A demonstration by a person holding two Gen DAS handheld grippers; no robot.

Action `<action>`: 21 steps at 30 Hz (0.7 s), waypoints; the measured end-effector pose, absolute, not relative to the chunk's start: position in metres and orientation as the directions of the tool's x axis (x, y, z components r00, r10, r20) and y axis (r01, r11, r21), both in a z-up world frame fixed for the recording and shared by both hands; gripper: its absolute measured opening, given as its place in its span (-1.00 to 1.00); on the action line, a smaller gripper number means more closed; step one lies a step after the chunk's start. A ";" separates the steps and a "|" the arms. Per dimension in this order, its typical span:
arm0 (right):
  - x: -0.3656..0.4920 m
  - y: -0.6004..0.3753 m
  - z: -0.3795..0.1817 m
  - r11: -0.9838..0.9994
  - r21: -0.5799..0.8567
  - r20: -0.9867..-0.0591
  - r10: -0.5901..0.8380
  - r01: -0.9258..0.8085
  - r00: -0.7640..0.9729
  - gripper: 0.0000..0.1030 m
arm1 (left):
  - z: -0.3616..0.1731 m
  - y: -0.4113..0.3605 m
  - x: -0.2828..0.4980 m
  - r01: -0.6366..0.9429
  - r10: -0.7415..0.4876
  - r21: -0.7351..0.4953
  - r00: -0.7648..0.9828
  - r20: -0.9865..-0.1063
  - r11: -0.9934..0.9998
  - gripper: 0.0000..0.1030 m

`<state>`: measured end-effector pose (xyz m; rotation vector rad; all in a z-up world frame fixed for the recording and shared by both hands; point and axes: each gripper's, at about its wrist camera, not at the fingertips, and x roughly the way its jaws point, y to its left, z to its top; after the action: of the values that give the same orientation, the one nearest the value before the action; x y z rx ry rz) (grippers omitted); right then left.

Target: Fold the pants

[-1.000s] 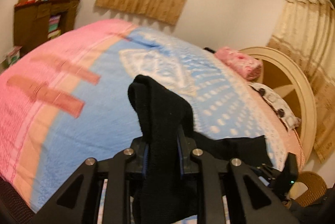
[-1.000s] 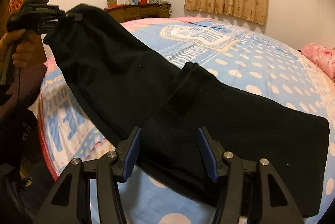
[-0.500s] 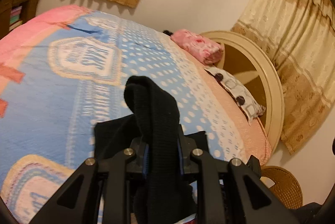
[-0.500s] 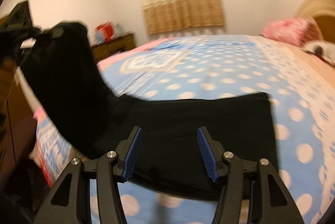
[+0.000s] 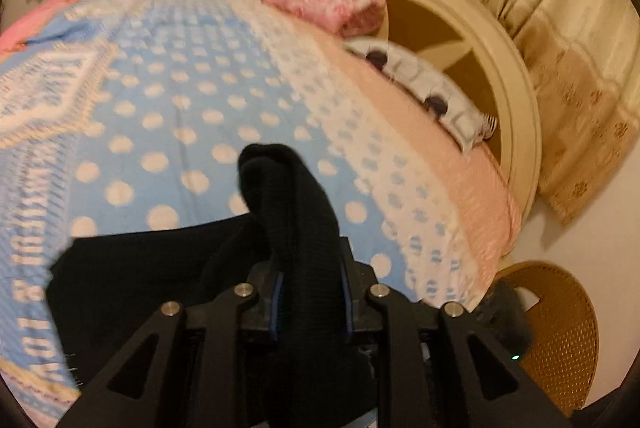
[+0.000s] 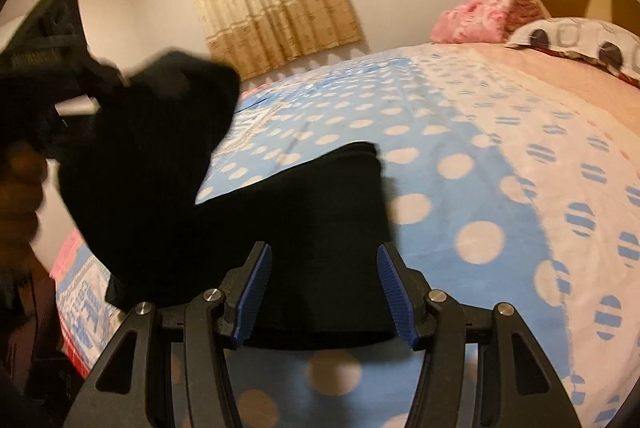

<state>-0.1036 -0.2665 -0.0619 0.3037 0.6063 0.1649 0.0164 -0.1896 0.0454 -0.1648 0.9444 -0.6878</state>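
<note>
Pants (image 5: 132, 268) end, pinched in the left gripper (image 5: 310, 292) whose jaws now start opening, has travelled over the half lying flat on the bed (image 5: 180, 116), so the fold is nearly laid, while the right gripper (image 6: 320, 284) hovers open above it.

The bedspread (image 5: 168, 132) carries large white lettering along its left border in the left wrist view; the characters are blurred and distorted, and only fragments resembling "LOV" can be made out. A pale emblem (image 5: 44, 96) on the same bedspread contains lettering too blurred to read
</note>
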 end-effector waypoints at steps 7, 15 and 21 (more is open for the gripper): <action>-0.109 -0.308 -0.071 0.934 0.349 -0.546 0.142 0.070 0.826 0.10 | 0.019 -0.221 0.017 0.489 -0.598 -0.414 0.315 -0.737 0.768 -0.32; -0.129 -0.333 -0.064 0.900 0.413 -0.501 0.095 0.142 0.860 0.10 | 0.050 -0.189 -0.003 0.555 -0.534 -0.231 0.478 -0.698 0.799 0.35; -0.137 -0.294 -0.031 0.926 0.375 -0.390 0.189 -0.032 0.901 0.11 | 0.016 -0.126 -0.014 0.456 -0.322 -0.029 0.582 -0.746 0.890 0.37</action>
<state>-0.1375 -0.2944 -0.0312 0.3715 0.4353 0.1168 -0.0142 -0.1255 0.0163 0.1730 0.8335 -0.4569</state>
